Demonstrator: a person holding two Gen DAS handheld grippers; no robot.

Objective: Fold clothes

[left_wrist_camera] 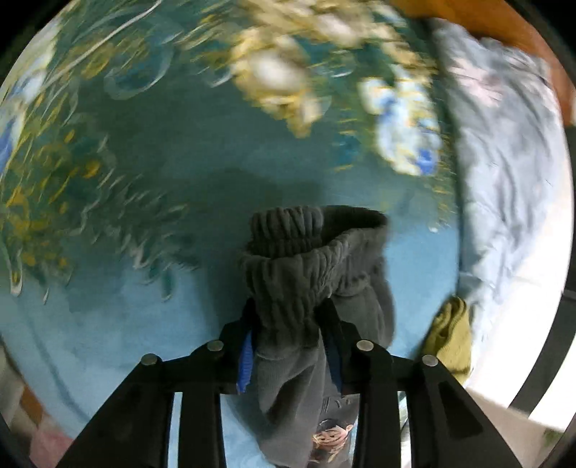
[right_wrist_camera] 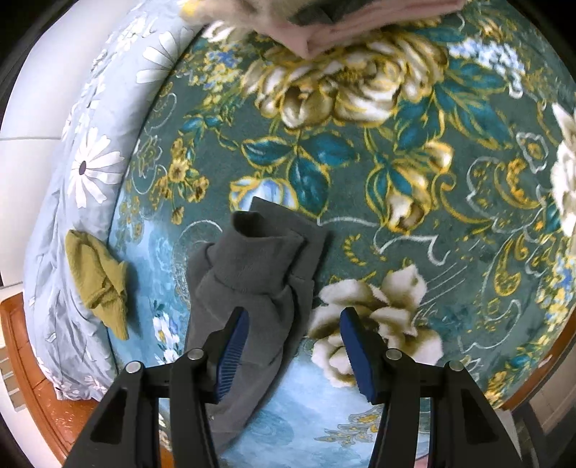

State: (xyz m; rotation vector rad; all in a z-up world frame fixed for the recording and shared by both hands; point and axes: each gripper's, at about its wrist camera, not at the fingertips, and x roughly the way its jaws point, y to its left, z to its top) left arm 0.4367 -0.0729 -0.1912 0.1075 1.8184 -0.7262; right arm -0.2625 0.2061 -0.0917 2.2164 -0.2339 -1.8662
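Observation:
A dark grey garment with a ribbed elastic waistband (left_wrist_camera: 309,266) is pinched in my left gripper (left_wrist_camera: 288,324), which is shut on it and holds it above the floral blanket (left_wrist_camera: 144,180). The left wrist view is blurred by motion. In the right wrist view the same grey garment (right_wrist_camera: 252,288) hangs and trails over the blanket (right_wrist_camera: 414,162). My right gripper (right_wrist_camera: 293,342) is open, its blue pads either side of the cloth's lower edge, not closed on it.
An olive-green cloth (right_wrist_camera: 97,280) lies on a light blue daisy-print pillow (right_wrist_camera: 82,180) at the left; both also show in the left wrist view (left_wrist_camera: 450,334). A folded pink and grey stack (right_wrist_camera: 342,25) sits at the far end. A wooden bed frame (right_wrist_camera: 39,378) borders the blanket.

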